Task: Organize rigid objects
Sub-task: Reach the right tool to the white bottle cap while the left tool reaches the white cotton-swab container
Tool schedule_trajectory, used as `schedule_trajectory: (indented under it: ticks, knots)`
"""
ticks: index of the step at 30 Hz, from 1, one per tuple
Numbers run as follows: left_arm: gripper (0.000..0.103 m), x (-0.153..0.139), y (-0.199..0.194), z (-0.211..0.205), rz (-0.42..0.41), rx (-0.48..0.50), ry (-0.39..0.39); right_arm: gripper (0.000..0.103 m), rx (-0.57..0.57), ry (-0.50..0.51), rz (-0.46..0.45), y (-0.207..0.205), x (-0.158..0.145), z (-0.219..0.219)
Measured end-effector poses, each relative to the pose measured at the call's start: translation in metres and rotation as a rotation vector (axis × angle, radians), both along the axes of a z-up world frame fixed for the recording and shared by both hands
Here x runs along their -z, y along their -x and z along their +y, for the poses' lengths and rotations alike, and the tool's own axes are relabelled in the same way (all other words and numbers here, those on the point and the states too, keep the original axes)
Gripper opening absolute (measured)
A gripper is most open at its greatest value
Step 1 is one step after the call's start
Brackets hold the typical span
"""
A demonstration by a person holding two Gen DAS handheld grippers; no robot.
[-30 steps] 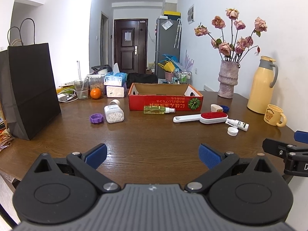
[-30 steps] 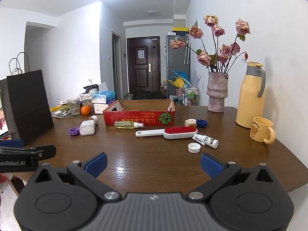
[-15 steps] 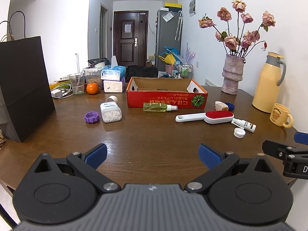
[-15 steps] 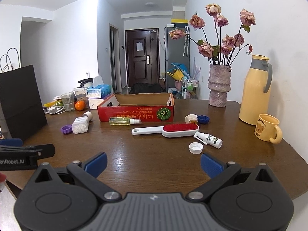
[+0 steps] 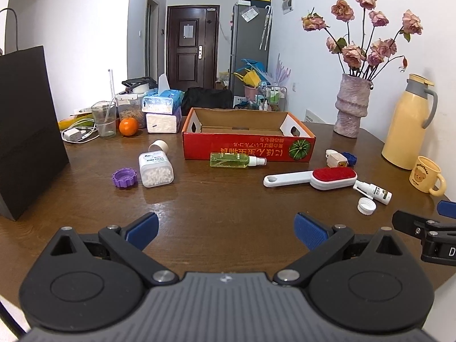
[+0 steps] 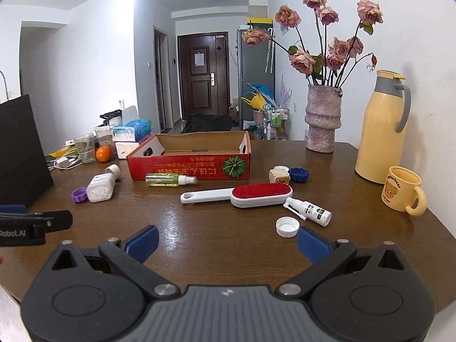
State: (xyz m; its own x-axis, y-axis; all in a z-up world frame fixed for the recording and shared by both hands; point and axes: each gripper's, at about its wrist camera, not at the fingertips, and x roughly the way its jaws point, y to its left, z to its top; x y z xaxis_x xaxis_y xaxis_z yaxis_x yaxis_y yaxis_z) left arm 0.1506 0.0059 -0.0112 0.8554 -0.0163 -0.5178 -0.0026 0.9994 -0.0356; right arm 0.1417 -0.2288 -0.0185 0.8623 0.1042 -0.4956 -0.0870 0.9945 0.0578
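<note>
On the wooden table (image 5: 228, 199), from the left: one black paper bag (image 5: 25, 131), one purple cap (image 5: 124, 178) touching one clear pill bottle (image 5: 156, 168) that lies on its side, and one green spray bottle (image 5: 236, 160) lying just before the one red cardboard box (image 5: 248, 145), which holds nothing visible. Further right lie one red lint brush (image 6: 242, 195), one small cream container (image 6: 279, 174) beside one blue cap (image 6: 299, 174), one white spray bottle (image 6: 309, 211) and one white cap (image 6: 287, 227). One vase (image 6: 323, 118), one yellow flask (image 6: 382, 128) and one yellow mug (image 6: 403, 193) stand at the right. The left gripper (image 5: 226, 228) and right gripper (image 6: 226, 238) both hang spread wide above the near edge, holding nothing.
</note>
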Motion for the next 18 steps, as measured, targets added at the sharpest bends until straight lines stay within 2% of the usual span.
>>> schedule_trajectory:
  ticks: [10, 18]
  knots:
    - [0.103, 0.01, -0.048, 0.005, 0.045, -0.008, 0.01, 0.103, 0.017, 0.029, 0.017, -0.048, 0.012, -0.001]
    - [0.103, 0.022, -0.083, 0.013, 0.081, -0.024, 0.016, 0.103, 0.028, 0.032, 0.07, -0.085, 0.029, -0.005]
